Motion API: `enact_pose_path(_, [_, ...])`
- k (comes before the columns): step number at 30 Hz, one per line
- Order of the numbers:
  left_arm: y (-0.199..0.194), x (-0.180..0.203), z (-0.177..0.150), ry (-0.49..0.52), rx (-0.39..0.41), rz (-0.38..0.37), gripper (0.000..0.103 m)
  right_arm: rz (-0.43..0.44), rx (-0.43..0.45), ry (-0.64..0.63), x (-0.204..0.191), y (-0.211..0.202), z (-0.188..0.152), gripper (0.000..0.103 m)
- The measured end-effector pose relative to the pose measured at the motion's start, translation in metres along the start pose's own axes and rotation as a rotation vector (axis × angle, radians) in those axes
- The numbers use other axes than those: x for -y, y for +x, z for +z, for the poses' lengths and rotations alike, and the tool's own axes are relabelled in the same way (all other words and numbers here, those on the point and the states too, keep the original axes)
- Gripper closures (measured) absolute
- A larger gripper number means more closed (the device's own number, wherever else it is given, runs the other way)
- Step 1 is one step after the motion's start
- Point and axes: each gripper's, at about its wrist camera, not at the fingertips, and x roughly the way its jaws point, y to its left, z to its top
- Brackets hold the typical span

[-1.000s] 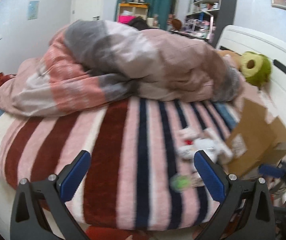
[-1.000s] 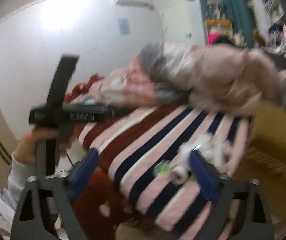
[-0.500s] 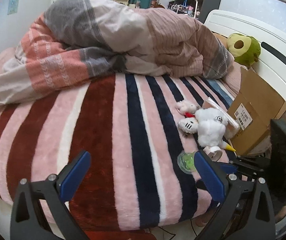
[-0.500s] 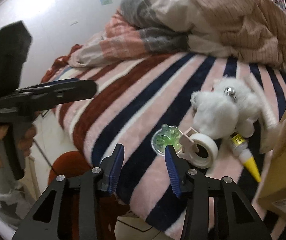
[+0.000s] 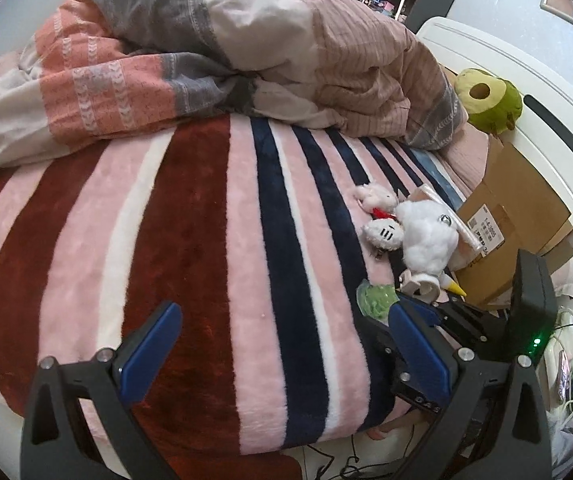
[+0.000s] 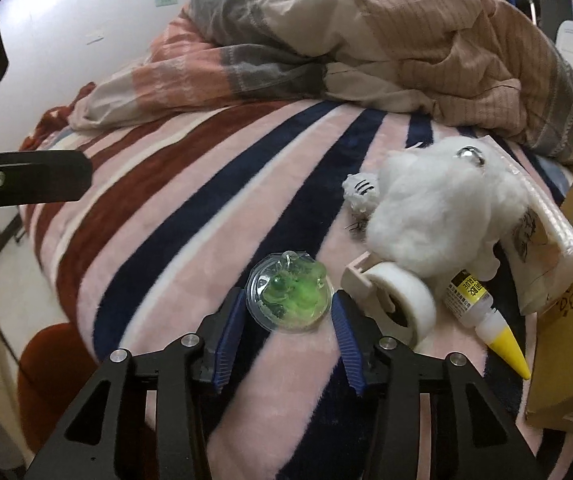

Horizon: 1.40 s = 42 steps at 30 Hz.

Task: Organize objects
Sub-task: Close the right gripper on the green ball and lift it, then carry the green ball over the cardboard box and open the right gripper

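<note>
- The clear round capsule (image 6: 289, 297) with something green inside lies near the bed's front edge, between my right tool's (image 6: 286, 322) blue pads; those jaws have just been moving, and I can't tell whether they press on it.
- Beside it, a tape roll (image 6: 400, 300) and a yellow-tipped glue bottle (image 6: 482, 312) are partly tucked under the white plush (image 6: 438, 216).
- The cardboard box (image 6: 566, 360) is cut off at the frame edge.
- My left tool (image 5: 282, 350) stands wide open, holding nothing, over the striped blanket (image 5: 190, 216).
</note>
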Motion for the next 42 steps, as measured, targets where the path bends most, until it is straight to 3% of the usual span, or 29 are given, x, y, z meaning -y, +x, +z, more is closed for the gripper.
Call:
enact_pose_path(5, [0.004,0.001,0.003,0.021,-0.021,-0.025,0.001,0.008,0.004,0.021,0.001,0.003,0.002,0.056])
enact_pose_path(13, [0.025,0.014,0.014,0.101,-0.135,-0.259,0.001,0.041,0.047,0.003,0.001,-0.004,0.0,0.061])
enact_pose_path(19, [0.034,0.03,0.025,0.147,-0.226,-0.374,0.015,0.095,0.079,-0.076,-0.009,-0.017,0.003,0.061])
enact_pose_path(25, [0.024,0.042,0.039,0.204,-0.251,-0.387,0.037,0.159,0.124,-0.143,-0.019,-0.041,0.016,0.062])
enact_pose_path(30, [0.009,0.05,0.053,0.223,-0.247,-0.389,0.055,0.165,0.176,-0.205,-0.024,-0.066,0.031,0.061])
enact_pose_path(34, [-0.002,0.065,0.06,0.244,-0.237,-0.391,0.062,0.184,0.196,-0.218,-0.022,-0.083,0.042,0.062])
enact_pose_path(38, [-0.013,0.087,0.072,0.275,-0.219,-0.399,0.07,0.145,0.214,-0.247,-0.018,-0.103,0.053,0.062])
enact_pose_path(42, [-0.025,0.113,0.084,0.329,-0.192,-0.386,0.07,0.111,0.237,-0.251,-0.006,-0.125,0.062,0.062])
